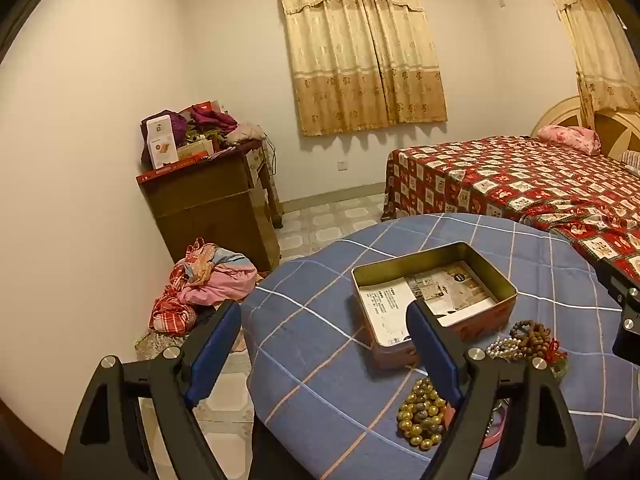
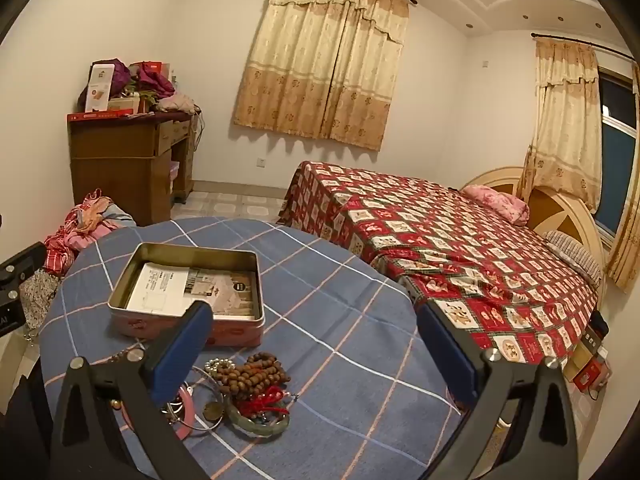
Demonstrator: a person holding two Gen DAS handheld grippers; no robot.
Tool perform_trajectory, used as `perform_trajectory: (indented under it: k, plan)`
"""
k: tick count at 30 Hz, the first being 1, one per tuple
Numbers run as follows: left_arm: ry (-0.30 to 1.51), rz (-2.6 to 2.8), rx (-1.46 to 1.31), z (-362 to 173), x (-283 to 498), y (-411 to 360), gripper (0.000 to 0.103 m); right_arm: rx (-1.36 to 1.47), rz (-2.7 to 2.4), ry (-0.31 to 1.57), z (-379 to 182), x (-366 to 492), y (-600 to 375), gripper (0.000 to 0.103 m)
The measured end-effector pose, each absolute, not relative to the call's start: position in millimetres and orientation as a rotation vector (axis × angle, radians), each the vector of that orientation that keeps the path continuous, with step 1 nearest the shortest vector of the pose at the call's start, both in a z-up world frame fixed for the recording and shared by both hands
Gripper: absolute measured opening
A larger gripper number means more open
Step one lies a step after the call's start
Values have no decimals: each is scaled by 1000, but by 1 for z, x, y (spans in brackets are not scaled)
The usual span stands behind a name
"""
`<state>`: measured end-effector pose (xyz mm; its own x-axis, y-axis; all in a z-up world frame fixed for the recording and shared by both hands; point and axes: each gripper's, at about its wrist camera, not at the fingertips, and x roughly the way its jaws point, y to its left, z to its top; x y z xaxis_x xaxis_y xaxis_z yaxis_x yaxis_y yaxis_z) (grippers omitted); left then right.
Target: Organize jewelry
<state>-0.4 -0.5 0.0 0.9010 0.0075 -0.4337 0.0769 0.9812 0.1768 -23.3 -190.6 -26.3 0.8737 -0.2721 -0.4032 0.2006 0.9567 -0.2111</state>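
Note:
An open rectangular tin [image 1: 436, 268] [image 2: 192, 254] with printed paper in its bottom sits on a round table under a blue checked cloth [image 1: 320, 300] [image 2: 340, 320]. In front of the tin lie a gold bead bracelet [image 1: 422, 416], a brown wooden bead string [image 1: 530, 338] [image 2: 252, 372], a pearl strand [image 1: 502, 348], a red cord [image 2: 266, 398], a green bangle [image 2: 258, 424], a pink bangle [image 2: 186, 412] and thin metal hoops. My left gripper [image 1: 324, 316] hovers open over the table's near left edge, nothing between its fingers. My right gripper [image 2: 314, 316] hovers open above the jewelry heap, also holding nothing.
A bed with a red patterned cover [image 2: 460, 248] stands right of the table. A brown cabinet [image 1: 216, 204] piled with boxes and clothes stands against the left wall, with a heap of clothes [image 1: 204, 284] on the tiled floor beside it.

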Motion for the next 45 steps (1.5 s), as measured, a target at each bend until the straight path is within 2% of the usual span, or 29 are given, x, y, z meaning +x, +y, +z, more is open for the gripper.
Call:
perform_trajectory:
  k: [11, 45]
  plan:
    - [455, -21, 189, -3, 0, -17, 85, -151, -241, 453, -32, -23, -196, 103]
    - [450, -26, 192, -3, 3, -1, 85, -147, -242, 470, -40, -20, -191, 103]
